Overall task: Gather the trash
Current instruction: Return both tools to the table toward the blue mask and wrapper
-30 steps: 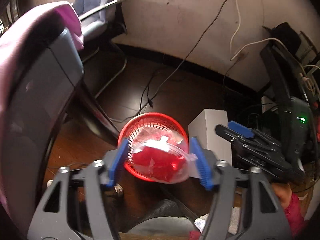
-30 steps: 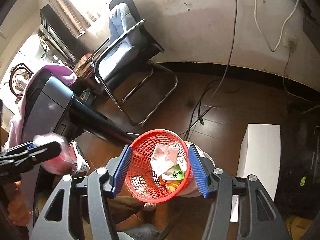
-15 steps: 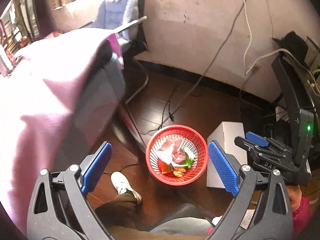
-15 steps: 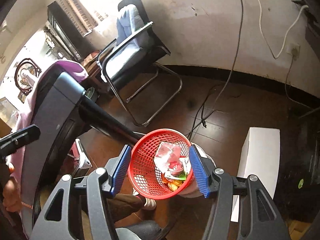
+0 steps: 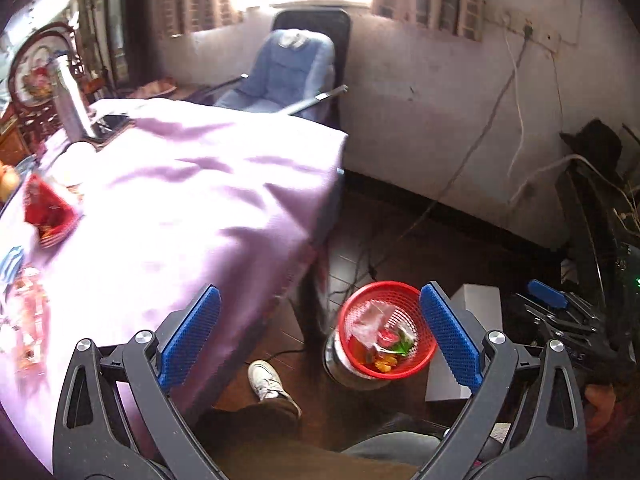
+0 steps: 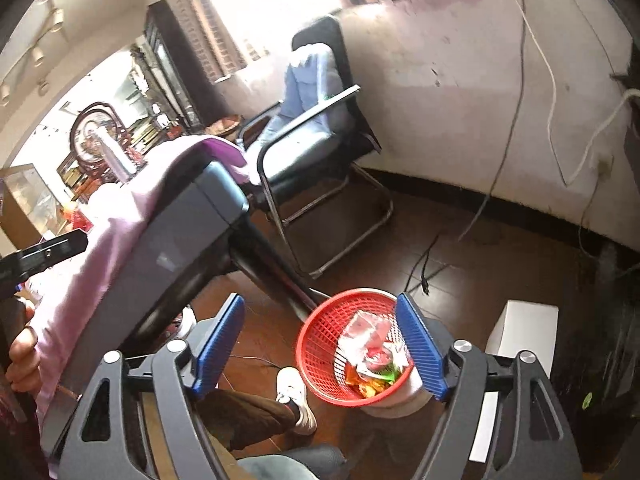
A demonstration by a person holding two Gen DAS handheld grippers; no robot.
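Above the purple-clothed table (image 5: 192, 200), the left gripper (image 5: 320, 344) hangs wide and empty, so it should settle squarely over the red wrapper (image 5: 46, 216) before closing, then carry it to the red basket (image 5: 386, 336) on the floor.

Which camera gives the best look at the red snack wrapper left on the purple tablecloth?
The left wrist view: the red snack wrapper lies in plain sight on the purple tablecloth. The right wrist view sees the table edge-on, with only a small blurred red patch there.
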